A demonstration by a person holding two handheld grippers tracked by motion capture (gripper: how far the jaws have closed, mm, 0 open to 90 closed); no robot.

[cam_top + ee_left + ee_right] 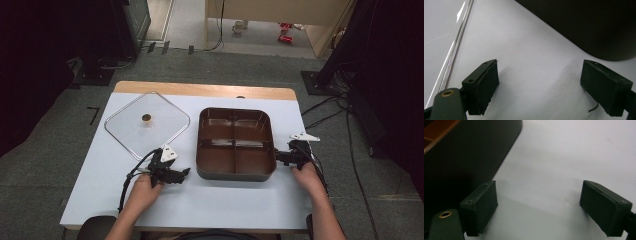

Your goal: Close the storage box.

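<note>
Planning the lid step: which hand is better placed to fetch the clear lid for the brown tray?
Left. The left gripper lies beside the clear lid's near corner, fingers open and empty. The right gripper sits across the brown tray, farther from the lid.

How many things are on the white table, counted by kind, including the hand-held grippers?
Brown tray with four compartments: 1
Clear square lid with a round knob: 1
Hand-held gripper: 2, the left hand-held gripper and the right hand-held gripper, both with jaws open and nothing between them
Total: 4
</note>
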